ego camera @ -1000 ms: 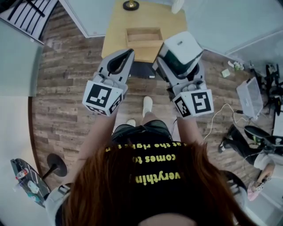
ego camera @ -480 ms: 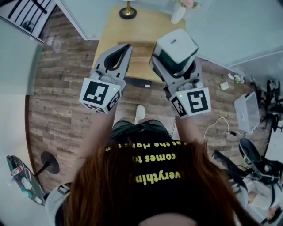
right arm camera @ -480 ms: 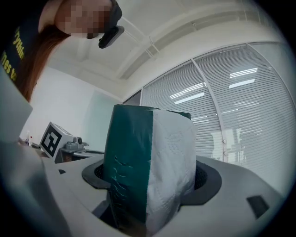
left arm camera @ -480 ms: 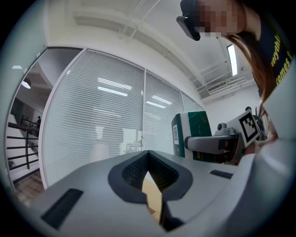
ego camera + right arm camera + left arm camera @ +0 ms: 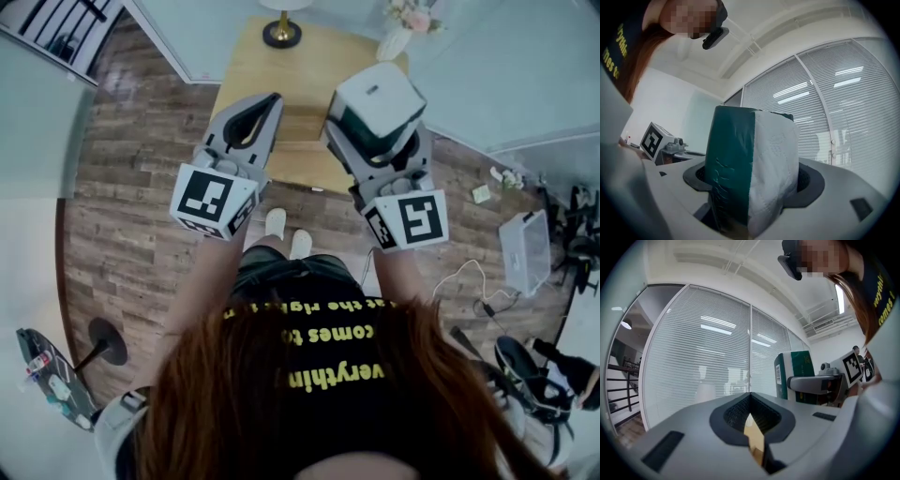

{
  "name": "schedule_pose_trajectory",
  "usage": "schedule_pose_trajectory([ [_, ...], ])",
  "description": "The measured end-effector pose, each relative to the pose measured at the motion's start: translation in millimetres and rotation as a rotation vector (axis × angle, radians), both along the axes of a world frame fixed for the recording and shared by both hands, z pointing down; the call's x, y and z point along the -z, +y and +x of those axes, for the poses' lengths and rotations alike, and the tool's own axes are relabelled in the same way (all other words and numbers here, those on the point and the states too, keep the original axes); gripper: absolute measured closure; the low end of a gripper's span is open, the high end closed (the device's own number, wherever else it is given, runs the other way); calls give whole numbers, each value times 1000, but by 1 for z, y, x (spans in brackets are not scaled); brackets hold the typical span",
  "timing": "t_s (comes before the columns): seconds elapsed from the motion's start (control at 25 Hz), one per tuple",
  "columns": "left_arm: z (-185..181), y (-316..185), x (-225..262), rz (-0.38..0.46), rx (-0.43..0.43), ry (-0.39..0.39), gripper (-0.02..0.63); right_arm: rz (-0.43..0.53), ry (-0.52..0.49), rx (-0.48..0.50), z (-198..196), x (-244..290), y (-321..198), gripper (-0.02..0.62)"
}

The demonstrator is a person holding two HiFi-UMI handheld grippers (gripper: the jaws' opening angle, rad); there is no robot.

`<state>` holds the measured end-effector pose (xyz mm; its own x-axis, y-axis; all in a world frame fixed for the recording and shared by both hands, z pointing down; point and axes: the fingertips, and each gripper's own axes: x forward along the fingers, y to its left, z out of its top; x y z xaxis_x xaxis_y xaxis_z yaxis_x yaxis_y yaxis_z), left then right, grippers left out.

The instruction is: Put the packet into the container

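A green and white packet (image 5: 375, 101) stands upright between the jaws of my right gripper (image 5: 377, 127), which is shut on it. In the right gripper view the packet (image 5: 750, 164) fills the middle, green on its left side and white on its right. My left gripper (image 5: 271, 101) is held level with it on the left, shut with nothing in it; its jaws meet in the left gripper view (image 5: 750, 397). Both hang over the near edge of a wooden table (image 5: 246, 70). Only a strip of the wooden container (image 5: 300, 120) shows between the grippers.
A lamp base (image 5: 281, 36) and a vase of flowers (image 5: 401, 37) stand at the table's far edge. The person's shoes (image 5: 287, 232) are on the wood floor just before the table. A clear plastic bin (image 5: 525, 251) and cables lie at the right.
The person has stepped up to the table and the feet have come together. Both grippers now cover most of the container. The packet stays in the right gripper.
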<state>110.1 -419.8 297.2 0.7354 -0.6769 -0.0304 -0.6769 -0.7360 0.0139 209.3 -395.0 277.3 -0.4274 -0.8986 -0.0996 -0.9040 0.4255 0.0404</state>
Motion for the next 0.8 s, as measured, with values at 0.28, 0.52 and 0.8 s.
schedule_pose_trajectory([
  [0.28, -5, -43, 0, 6, -50, 3, 606, 1, 3, -42, -7, 2, -36, 183],
  [0.52, -8, -62, 4, 20, -93, -1, 606, 5, 0, -106, -5, -2, -48, 183],
  [0.8, -8, -74, 2, 10, -74, 2, 606, -16, 4, -90, -5, -6, -61, 183],
])
